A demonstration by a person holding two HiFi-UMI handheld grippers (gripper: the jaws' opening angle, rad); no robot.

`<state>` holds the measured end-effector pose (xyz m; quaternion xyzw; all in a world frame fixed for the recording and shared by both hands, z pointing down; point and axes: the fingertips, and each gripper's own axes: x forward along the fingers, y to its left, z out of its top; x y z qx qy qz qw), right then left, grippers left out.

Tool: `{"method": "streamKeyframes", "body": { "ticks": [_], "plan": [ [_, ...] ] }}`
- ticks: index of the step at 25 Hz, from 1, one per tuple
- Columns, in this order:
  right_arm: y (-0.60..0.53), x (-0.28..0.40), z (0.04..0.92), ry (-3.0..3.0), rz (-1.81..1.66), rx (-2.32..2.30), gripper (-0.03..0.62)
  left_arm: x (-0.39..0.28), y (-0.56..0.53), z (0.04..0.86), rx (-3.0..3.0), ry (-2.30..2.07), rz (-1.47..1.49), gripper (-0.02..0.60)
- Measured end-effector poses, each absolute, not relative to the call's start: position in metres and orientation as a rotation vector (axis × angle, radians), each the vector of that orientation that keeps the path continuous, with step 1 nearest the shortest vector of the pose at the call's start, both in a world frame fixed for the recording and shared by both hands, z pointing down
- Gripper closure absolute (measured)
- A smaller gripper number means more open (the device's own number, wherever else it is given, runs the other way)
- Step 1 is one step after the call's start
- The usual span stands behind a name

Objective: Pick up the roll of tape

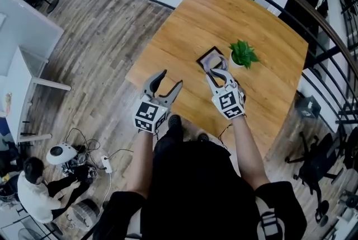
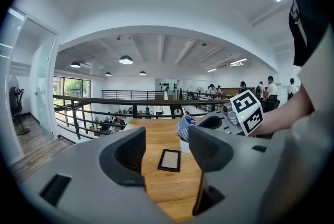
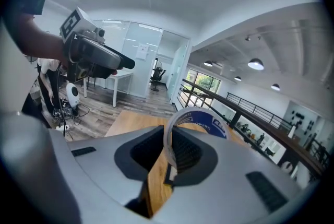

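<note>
The tape [image 3: 197,119] stands on edge at frame centre, its wall clamped between the jaws of the right gripper [image 3: 168,152]. The left gripper [image 2: 166,147] has its jaws apart, empty.

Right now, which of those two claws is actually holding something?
The right gripper: its jaws are closed on the roll of tape. The left gripper has its jaws apart with nothing between them.

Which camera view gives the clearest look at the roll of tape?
The right gripper view: the roll of tape sits in the middle, close up, pinched by its rim between the right gripper's jaws. The left gripper view shows it small and farther off. The head view mostly hides it behind that gripper.
</note>
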<state>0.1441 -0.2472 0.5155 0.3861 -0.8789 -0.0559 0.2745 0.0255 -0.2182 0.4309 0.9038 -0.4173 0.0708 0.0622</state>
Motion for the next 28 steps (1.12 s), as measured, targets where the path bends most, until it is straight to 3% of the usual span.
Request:
{"method": "streamKeyframes", "body": {
  "ticks": [28],
  "plan": [
    [-0.188, 0.205, 0.514, -2.408, -0.169, 1.020, 0.534, 0.089, -0.152, 0.433, 2.696, -1.300, 0.209, 0.324]
  ]
}}
